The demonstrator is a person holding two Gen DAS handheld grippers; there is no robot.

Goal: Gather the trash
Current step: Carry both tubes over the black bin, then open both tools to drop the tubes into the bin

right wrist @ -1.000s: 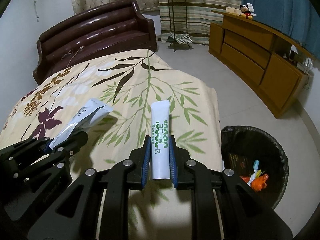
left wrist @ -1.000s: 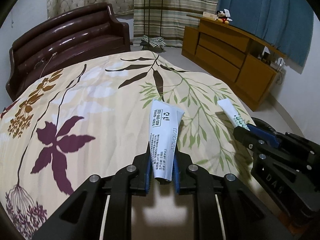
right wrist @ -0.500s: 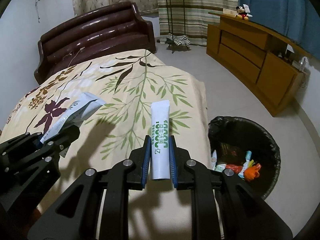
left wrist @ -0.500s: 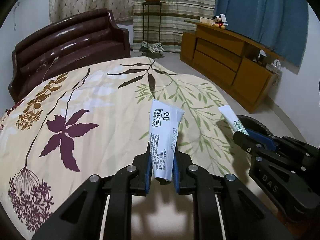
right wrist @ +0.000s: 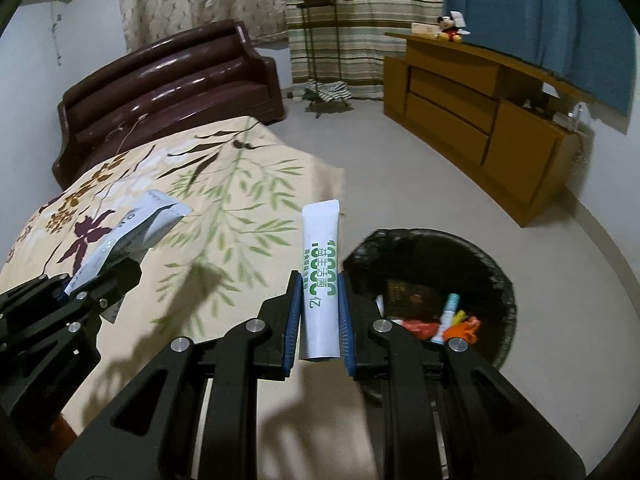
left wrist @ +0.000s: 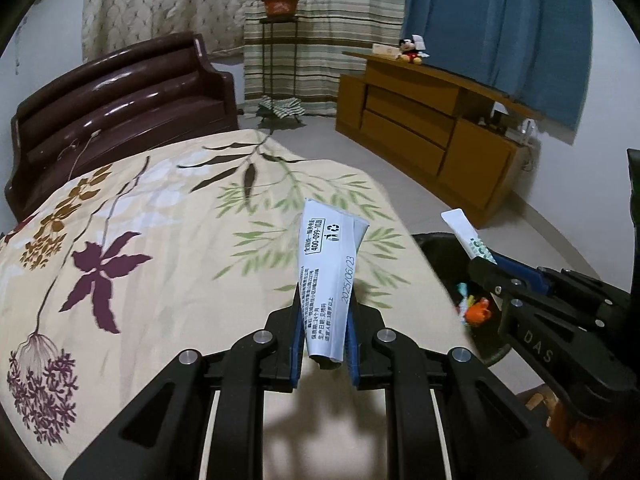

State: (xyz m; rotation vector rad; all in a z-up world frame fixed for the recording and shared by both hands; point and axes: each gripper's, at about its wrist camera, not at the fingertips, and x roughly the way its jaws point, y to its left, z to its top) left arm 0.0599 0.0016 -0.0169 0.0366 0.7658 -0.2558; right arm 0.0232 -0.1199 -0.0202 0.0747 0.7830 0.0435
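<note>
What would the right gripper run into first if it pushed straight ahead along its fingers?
Probably nothing soon: the right gripper, shut on the white tube, points between the bed corner and the trash bin, over bare floor. Depth is unclear.

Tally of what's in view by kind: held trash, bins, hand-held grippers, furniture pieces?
Held tubes: 2, a white tube with black print in the left hand-held gripper and a white tube with green print in the right hand-held gripper
Trash bins: 1, the black bin
Hand-held grippers: 2
Furniture: 3, bed, brown sofa, wooden cabinet
Total: 8
</note>
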